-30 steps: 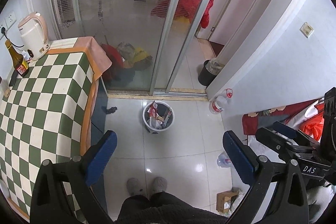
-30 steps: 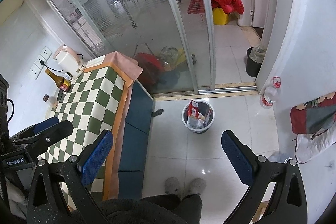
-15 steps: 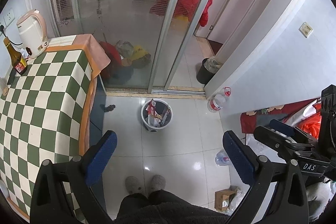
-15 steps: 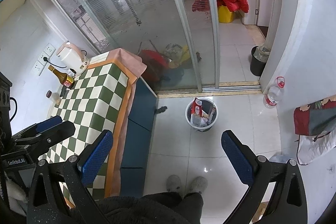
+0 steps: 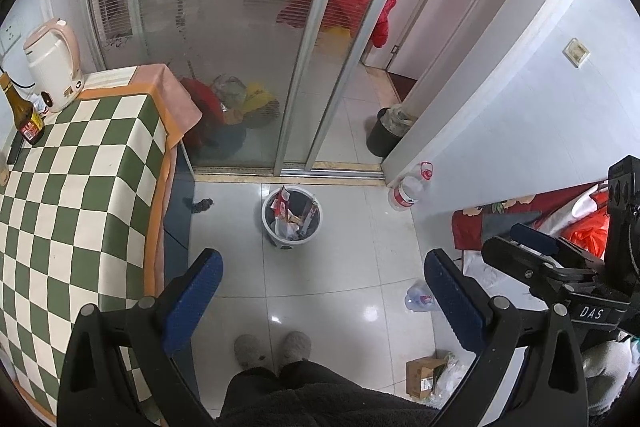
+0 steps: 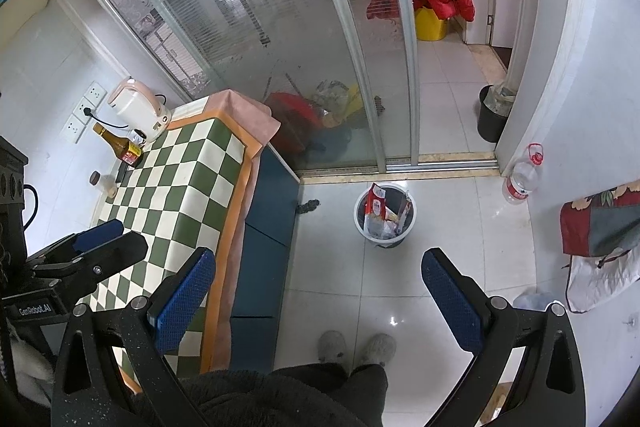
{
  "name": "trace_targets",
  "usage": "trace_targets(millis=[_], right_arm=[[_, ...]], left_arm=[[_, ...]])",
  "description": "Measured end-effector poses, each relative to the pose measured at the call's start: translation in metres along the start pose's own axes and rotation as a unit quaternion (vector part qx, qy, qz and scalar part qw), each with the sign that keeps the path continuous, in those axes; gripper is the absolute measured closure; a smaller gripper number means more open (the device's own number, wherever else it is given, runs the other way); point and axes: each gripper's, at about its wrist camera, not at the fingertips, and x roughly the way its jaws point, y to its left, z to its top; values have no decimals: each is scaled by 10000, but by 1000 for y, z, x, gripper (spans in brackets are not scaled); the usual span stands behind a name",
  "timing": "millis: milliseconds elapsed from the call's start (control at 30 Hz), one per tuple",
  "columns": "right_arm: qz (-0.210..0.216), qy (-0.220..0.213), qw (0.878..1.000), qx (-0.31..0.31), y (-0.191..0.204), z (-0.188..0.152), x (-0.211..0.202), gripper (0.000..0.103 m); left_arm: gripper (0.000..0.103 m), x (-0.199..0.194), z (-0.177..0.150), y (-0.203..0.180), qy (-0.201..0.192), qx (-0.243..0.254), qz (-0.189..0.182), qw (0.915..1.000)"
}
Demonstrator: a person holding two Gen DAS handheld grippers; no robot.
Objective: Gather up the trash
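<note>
Glossy white tile floor point(image 5: 328, 291), frosted glass sliding doors point(image 5: 224, 39), checkered table point(image 5: 76, 187).

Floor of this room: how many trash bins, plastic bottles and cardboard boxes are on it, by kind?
Trash bins: 2, the white bin and the black bin.
Plastic bottles: 2, the upright jug and the crushed bottle.
Cardboard boxes: 1, the box.
Total: 5.

Bin point(image 5: 291, 223) is standing on the floor point(image 5: 340, 267) before the sliding door point(image 5: 256, 67), with wrappers point(image 5: 285, 211) lying in it. Table point(image 5: 72, 179) is placed to its left, carrying kettle point(image 5: 54, 67) and bottle point(image 5: 25, 109) at the far edge. Jug point(image 5: 406, 193) is standing right of the bin, against the wall point(image 5: 500, 107). Box point(image 5: 426, 375) and crushed bottle point(image 5: 420, 297) are lying nearer, at right.
</note>
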Motion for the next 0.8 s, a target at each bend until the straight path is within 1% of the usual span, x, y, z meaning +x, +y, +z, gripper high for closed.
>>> trace_targets(millis=[267,800], right_arm=[[-2,-16,10000,31,-2,-5,-1,0],[1,-15,10000,31,-3,-2,-2,0]], left_arm=[[0,1,1,-1,12,4,4,10000],[0,-1,1,-1,-27,-26,-14,10000]])
